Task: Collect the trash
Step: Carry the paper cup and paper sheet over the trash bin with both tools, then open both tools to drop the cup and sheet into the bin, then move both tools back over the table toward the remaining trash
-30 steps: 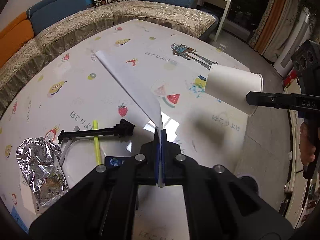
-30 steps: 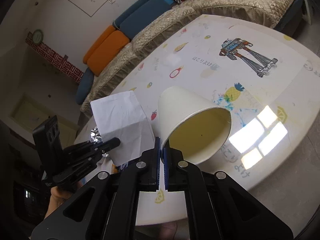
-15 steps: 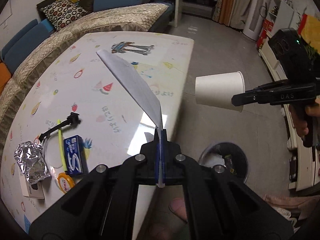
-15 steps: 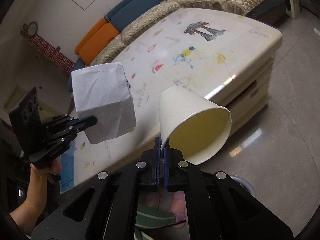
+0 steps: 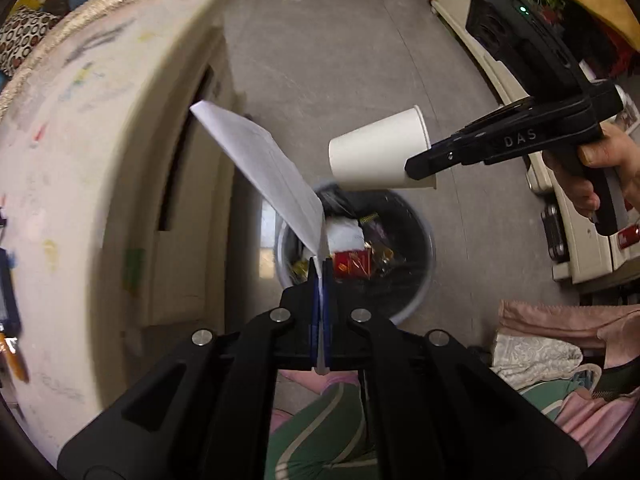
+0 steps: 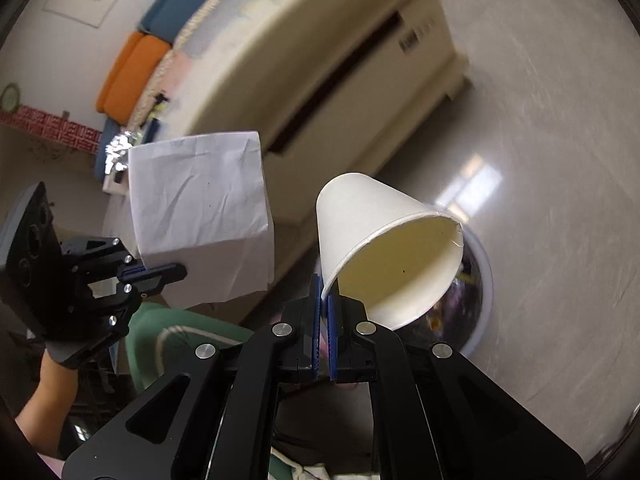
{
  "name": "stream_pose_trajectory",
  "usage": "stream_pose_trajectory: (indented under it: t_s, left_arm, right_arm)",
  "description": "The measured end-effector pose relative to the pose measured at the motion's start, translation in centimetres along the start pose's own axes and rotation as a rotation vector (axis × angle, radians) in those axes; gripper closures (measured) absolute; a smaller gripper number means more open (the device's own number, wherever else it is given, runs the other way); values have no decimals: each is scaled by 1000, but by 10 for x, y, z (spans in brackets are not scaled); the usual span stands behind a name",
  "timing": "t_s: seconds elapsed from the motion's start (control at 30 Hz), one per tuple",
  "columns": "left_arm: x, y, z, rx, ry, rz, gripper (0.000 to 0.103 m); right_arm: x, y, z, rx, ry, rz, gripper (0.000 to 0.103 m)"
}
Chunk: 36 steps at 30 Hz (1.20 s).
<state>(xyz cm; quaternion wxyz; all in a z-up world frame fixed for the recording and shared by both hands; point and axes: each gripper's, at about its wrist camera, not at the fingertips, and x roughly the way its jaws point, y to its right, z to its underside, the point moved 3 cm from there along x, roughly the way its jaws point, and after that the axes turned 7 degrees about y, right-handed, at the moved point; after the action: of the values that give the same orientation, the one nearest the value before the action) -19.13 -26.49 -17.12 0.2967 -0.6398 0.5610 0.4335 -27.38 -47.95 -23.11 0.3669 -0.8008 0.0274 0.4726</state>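
Note:
My left gripper (image 5: 320,276) is shut on a creased white sheet of paper (image 5: 264,168) and holds it over the near rim of a round trash bin (image 5: 416,300) on the floor. The bin holds wrappers and a red pack. My right gripper (image 6: 325,292) is shut on the rim of a white paper cup (image 6: 384,248), tilted mouth-down above the bin (image 6: 482,276). The cup (image 5: 380,148) and right gripper (image 5: 424,168) show in the left wrist view; the paper (image 6: 200,216) and left gripper (image 6: 176,272) show in the right wrist view.
The cream table (image 5: 80,184) stands left of the bin, with crumpled foil (image 6: 118,152) and other items on it. A sofa (image 6: 132,68) lies beyond. A low cabinet (image 5: 580,240) is to the right. My legs and cloth (image 5: 536,352) are near the bin.
Both grippers have swung away from above the table and down toward the floor, carrying the paper and the cup. They now hang over the trash bin.

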Motion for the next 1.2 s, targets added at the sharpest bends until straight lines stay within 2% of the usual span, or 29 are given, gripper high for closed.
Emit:
stream_pose_trajectory:
  t_s: [0.23,0.4,0.43,0.47,0.5,0.53,0.7,0.83,0.9,0.93,1.07,1.13,1.2]
  left_arm:
    - [65,20,10,23,-131,34,103]
    - [103,33,11,36,-204,41,101]
    - [107,34,13,38,-210,32,96]
    - [111,33,13,42,-215,26,88]
    - [111,32,12,43,-209,12,67]
    - [106,32,11,50,-189,7,56]
    - [84,23,6,67,-131,-50,54]
    - [51,7,-3,18,-61,-50,53]
    - [28,-7,-7,2,-16,-78,51]
    - [18,-13,-8,-13,3,-87,46]
    - [-38,-58,-7,-102,92,-173,42]
    - [-65,-85,-1,-148,125,-244,35]
    - [-92,-119,10,-210,146,-333,27]
  right_arm:
    - [43,45,39,101,-93,30,99]
    - [61,67,45,161,-117,49,95]
    - [64,71,46,171,-127,53,91]
    - [66,74,47,183,-135,55,71]
    - [66,72,44,192,-136,64,55]
    - [63,74,43,196,-121,86,42]
    - [49,73,31,198,-79,76,42]
    - [36,60,11,178,-46,45,42]
    - [30,46,1,148,-28,25,41]
    - [27,34,-7,124,-20,11,41]
    - [19,-17,-38,25,7,-42,40]
    - [19,-52,-56,-44,17,-70,31]
    - [20,-87,-71,-109,27,-93,29]
